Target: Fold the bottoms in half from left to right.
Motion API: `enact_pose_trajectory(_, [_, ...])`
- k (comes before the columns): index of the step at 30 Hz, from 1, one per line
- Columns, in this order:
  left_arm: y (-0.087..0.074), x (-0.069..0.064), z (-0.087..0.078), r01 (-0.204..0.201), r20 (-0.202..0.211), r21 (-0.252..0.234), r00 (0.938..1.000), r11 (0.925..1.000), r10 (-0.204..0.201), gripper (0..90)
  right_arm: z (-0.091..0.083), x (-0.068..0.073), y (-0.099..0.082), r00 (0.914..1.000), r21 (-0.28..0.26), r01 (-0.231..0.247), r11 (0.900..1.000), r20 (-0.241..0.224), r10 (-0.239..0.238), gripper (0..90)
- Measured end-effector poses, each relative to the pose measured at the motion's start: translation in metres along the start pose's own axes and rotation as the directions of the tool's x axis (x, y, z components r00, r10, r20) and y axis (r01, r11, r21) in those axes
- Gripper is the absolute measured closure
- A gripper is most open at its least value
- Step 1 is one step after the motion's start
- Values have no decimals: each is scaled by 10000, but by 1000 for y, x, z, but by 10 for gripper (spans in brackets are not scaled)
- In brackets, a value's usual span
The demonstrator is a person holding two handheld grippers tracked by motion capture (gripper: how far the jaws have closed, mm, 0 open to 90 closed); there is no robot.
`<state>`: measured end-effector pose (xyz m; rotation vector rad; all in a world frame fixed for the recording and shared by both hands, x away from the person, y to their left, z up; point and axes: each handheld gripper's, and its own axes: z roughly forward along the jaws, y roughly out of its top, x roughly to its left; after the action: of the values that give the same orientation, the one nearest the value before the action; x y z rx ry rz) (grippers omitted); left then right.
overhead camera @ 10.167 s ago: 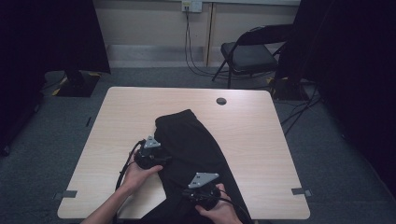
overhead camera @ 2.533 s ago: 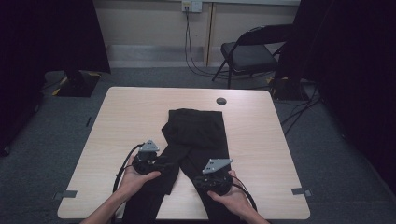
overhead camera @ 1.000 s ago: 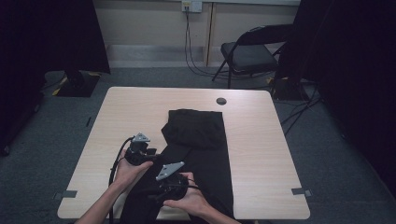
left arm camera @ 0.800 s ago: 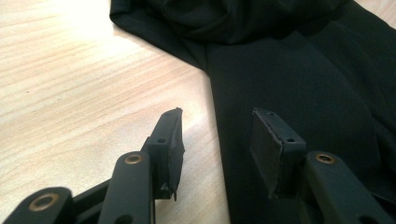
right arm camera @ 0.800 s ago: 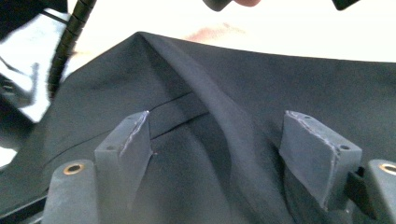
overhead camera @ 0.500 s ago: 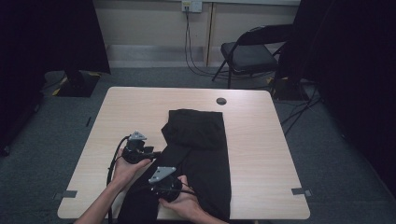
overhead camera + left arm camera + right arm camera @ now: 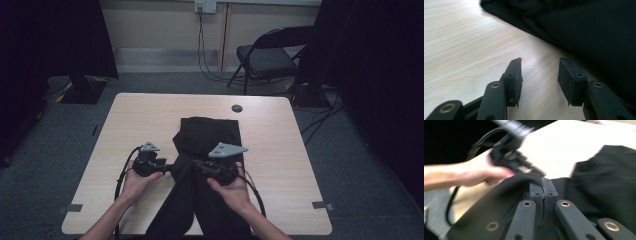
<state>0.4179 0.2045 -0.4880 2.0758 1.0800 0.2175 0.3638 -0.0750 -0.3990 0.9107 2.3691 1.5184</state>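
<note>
**Two grippers, one pinch on the black trousers**

Only the right gripper [image 7: 542,185] has cloth — its jaws are pressed together on a raised fold of the black trousers [image 7: 207,145]. That thin pinch could slip free if the hand pulls sideways against the cloth's drag on the table [image 7: 140,115]. The left gripper [image 7: 539,72] stands spread over bare wood, the trousers' edge just beside it — near, not touching. The trousers lie down the table's middle, legs overhanging the near edge.

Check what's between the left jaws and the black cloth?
Bare tabletop, per the left gripper view: the open left gripper sits just short of the cloth edge.
</note>
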Motion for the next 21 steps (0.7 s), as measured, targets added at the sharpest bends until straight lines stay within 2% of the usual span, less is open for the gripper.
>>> enact_pose_trajectory(2, [0,-3,3,-132,28,164,9999,9998,131,541,-9,-20,-4,9978,-88,-229,9997,613,234,889])
enact_pose_trajectory(3, [0,-3,3,-132,28,164,9999,9998,131,539,-11,-31,-9,9946,-57,-363,9993,966,367,889])
enact_pose_trajectory(4, [0,-6,4,-222,56,174,9997,9996,221,539,-13,-47,-17,9879,-20,-712,9975,1378,708,888])
enact_pose_trajectory(5, [0,-6,4,-222,56,174,9997,9996,221,539,-13,-47,-17,9879,-20,-712,9975,1378,708,888])
enact_pose_trajectory(6, [0,-8,5,-261,97,172,9996,9995,260,539,-12,-69,-34,9729,379,-1346,9902,1949,1248,881])
enact_pose_trajectory(7, [0,-10,5,-303,128,184,9995,9994,301,538,-10,-74,-42,9679,724,-1414,9873,2193,1226,857])
enact_pose_trajectory(8, [0,-11,6,-335,147,179,9993,9993,332,538,-7,-79,-51,9629,1161,-1413,9831,2467,1092,824])
enact_pose_trajectory(10, [1,-14,6,-344,224,151,9992,9993,340,537,-4,-81,-68,9604,1854,-1464,9717,2621,947,714])
enact_pose_trajectory(11, [1,-14,6,-344,224,151,9992,9993,340,536,-4,-81,-68,9604,1854,-1464,9717,2621,947,714])
enact_pose_trajectory(12, [2,-16,7,-395,332,173,9987,9991,389,536,-4,-80,-74,9596,2109,-1415,9672,2691,817,660])
enact_pose_trajectory(13, [2,-19,7,-476,415,127,9980,9988,470,527,-10,-78,-76,9550,2097,-1399,9677,2868,759,585])
enact_pose_trajectory(14, [3,-21,7,-491,515,93,9975,9988,486,527,-10,-78,-76,9550,2097,-1399,9677,2868,759,585])
enact_pose_trajectory(15, [4,-26,7,-504,730,-12,9961,9987,504,526,-19,-73,-69,9504,1676,-1363,9764,3003,811,504])
enact_pose_trajectory(16, [4,-29,7,-601,825,-82,9948,9982,606,526,-22,-70,-66,9512,1591,-1290,9788,2988,768,473])
enact_pose_trajectory(17, [5,-33,7,-751,886,-148,9931,9971,762,526,-24,-65,-62,9576,1530,-1111,9820,2808,646,438])
enact_pose_trajectory(19, [6,-40,7,-936,1160,-270,9886,9952,962,542,-23,-48,-59,9780,1545,-552,9865,2072,223,406])
enact_pose_trajectory(20, [6,-40,7,-936,1160,-270,9886,9952,962,557,-23,-48,-59,9780,1545,-552,9865,2072,223,406])
enact_pose_trajectory(21, [7,-44,8,-1106,1287,-320,9851,9933,1138,557,-19,-40,-60,9888,1613,-420,9860,1483,179,393])
